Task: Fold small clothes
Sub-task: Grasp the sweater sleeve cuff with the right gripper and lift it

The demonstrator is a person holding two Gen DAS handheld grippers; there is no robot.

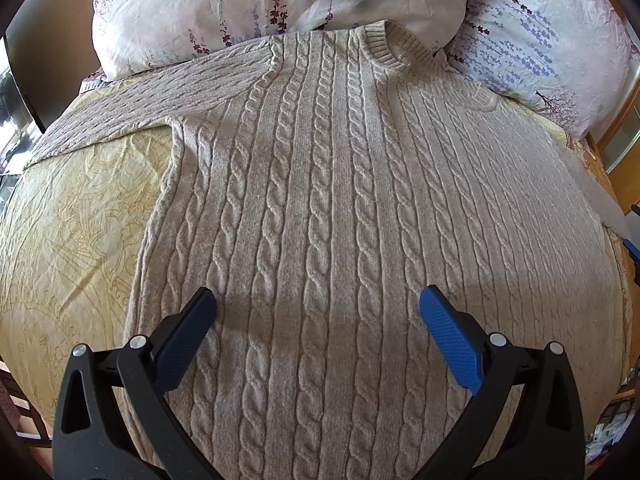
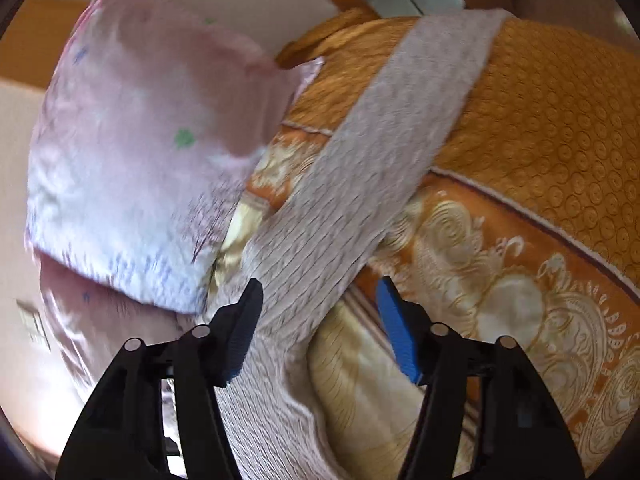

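A beige cable-knit sweater [image 1: 340, 160] lies flat, front up, on the bed, with its collar [image 1: 384, 44] at the pillows. One sleeve [image 1: 140, 96] stretches out to the left. My left gripper [image 1: 318, 292] hovers open over the lower body of the sweater, with nothing between its fingers. In the blurred right wrist view, the other sleeve [image 2: 360, 168] runs away from the camera, across the bedspread and over the bed's edge. My right gripper [image 2: 319, 281] stands open just above that sleeve's near part, and its pads press on nothing.
Two floral pillows [image 1: 240, 8] [image 1: 540, 40] lie behind the collar, and one pillow [image 2: 140, 140] lies left of the sleeve. The bed is covered by a yellow patterned bedspread [image 1: 72, 220] with an orange border [image 2: 540, 120]. A wooden bed frame [image 1: 612, 128] shows at the right.
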